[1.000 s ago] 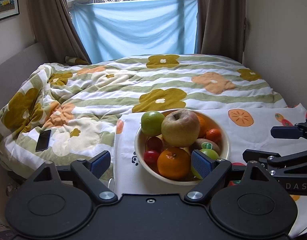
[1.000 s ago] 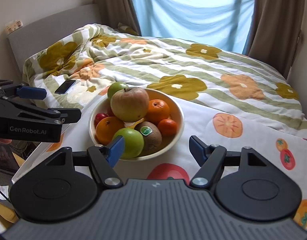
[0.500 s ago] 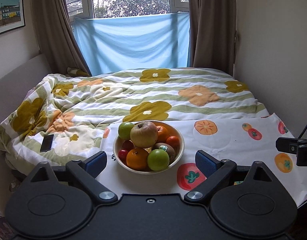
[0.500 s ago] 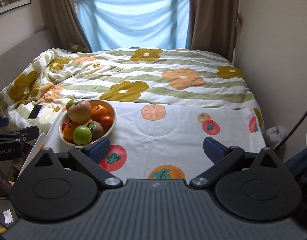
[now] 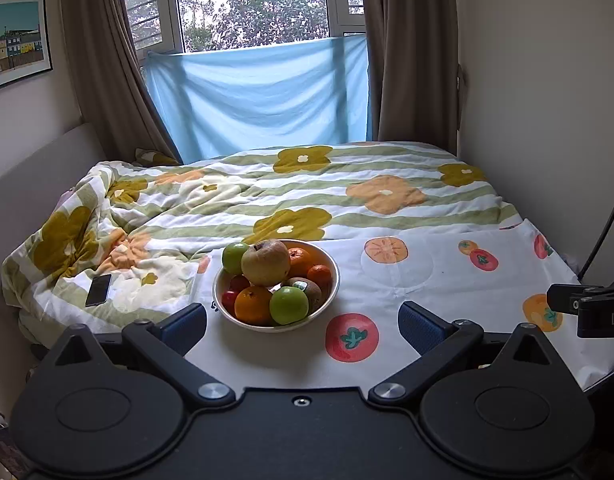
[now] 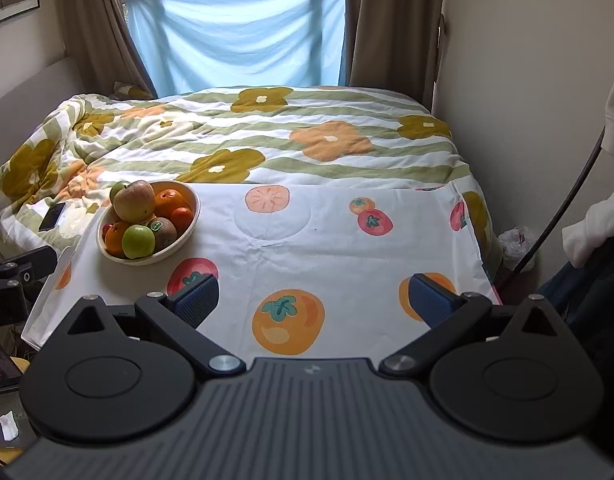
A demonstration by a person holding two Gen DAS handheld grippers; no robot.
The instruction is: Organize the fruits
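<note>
A cream bowl point(image 5: 331, 280) piled with fruit stands on the white fruit-print cloth point(image 5: 419, 276). A large yellow-red apple point(image 5: 265, 262) tops the pile, with green apples, oranges, a kiwi and small red fruits around it. My left gripper point(image 5: 302, 322) is open and empty, held back just in front of the bowl. In the right wrist view the bowl point(image 6: 189, 222) sits at the far left. My right gripper point(image 6: 313, 300) is open and empty, above the cloth's point(image 6: 327, 240) front edge, well right of the bowl.
A flowered duvet point(image 5: 307, 196) covers the bed behind the cloth. A black phone point(image 5: 98, 289) lies on the duvet left of the bowl. A wall runs along the right side. A person's white sleeve point(image 6: 599, 224) and a cable show at far right.
Both grippers have pulled back and up from the bowl, which now looks smaller and farther. The right gripper has also swung right. Both stay open and empty.
</note>
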